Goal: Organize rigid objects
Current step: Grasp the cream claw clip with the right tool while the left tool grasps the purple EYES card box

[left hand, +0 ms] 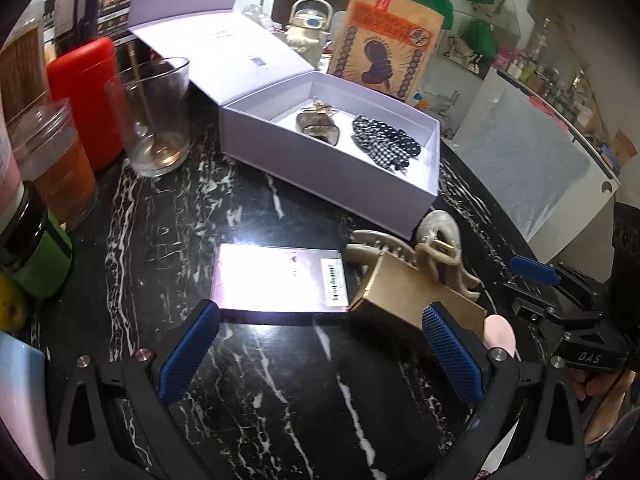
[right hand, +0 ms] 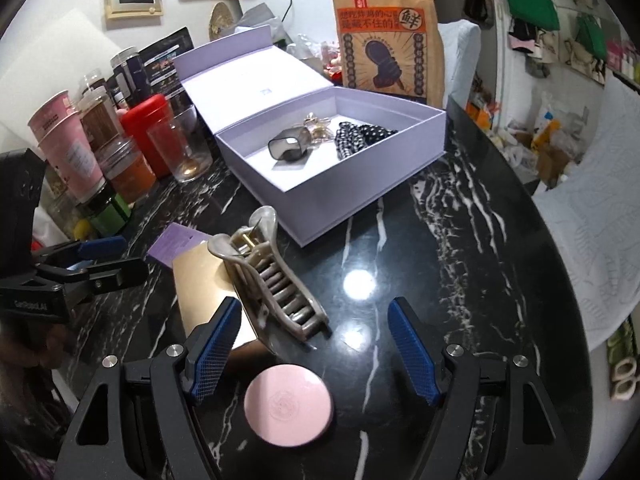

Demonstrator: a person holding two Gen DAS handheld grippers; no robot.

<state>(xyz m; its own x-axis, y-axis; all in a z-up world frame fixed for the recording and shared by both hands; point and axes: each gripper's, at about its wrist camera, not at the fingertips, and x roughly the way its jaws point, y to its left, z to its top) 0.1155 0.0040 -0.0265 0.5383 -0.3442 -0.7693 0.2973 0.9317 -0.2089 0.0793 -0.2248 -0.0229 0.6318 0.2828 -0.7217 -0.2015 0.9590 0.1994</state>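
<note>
An open lavender box point(left hand: 320, 168) point(right hand: 360, 196) sits on the black marble table and holds a smoky hair clip point(right hand: 289, 146) point(left hand: 318, 123) and a black-and-white scrunchie point(left hand: 386, 142) point(right hand: 360, 136). In front of it lie a beige claw clip point(right hand: 272, 280) point(left hand: 436, 248), a gold box point(left hand: 404, 300) point(right hand: 208, 280), a purple card point(left hand: 280, 280) point(right hand: 176, 242) and a round pink compact point(right hand: 289, 402) point(left hand: 500, 332). My left gripper point(left hand: 320, 344) is open and empty, low over the table before the card. My right gripper point(right hand: 312, 356) is open and empty, with the compact between its fingers.
Cups, jars, a red canister point(left hand: 86, 96) and a clear glass point(left hand: 154, 116) point(right hand: 182, 148) crowd the table's left side. A brown paper bag point(left hand: 384, 36) point(right hand: 386, 36) stands behind the box. The table's round edge point(right hand: 560, 280) curves at right.
</note>
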